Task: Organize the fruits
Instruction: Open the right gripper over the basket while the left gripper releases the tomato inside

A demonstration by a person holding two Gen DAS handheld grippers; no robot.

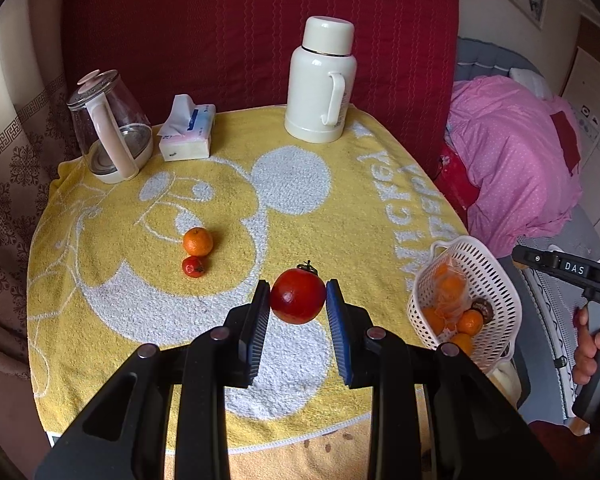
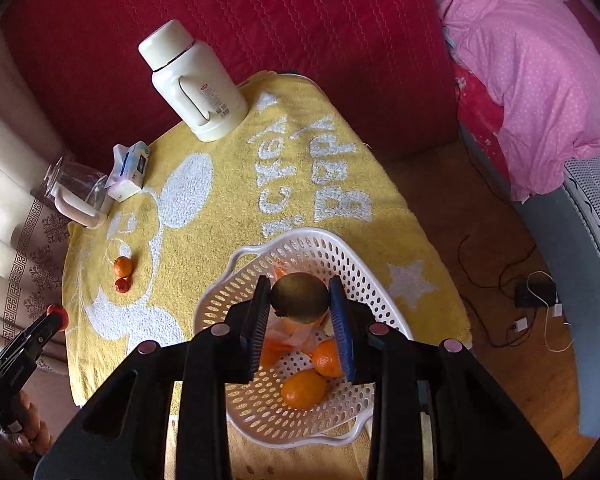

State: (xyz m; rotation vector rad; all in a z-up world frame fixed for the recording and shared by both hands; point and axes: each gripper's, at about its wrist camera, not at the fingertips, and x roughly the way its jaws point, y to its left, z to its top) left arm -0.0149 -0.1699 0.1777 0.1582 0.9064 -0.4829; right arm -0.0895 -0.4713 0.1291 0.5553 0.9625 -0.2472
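1. Left claw (image 1: 298, 300) is clamped on a red tomato (image 1: 298, 296), held above the towel-covered table (image 1: 340, 208).
2. Right claw (image 2: 300, 300) grips a brown round fruit (image 2: 299, 298) directly over the white basket (image 2: 236, 304).
3. The basket, below the right claw, holds oranges (image 2: 304, 388) and a plastic bag.
4. The basket sits at the table's near right edge, partly overhanging.
5. Ahead-left of the left claw lie a tangerine (image 1: 197, 241) and a small red fruit (image 1: 193, 267), touching; bare towel surrounds them.
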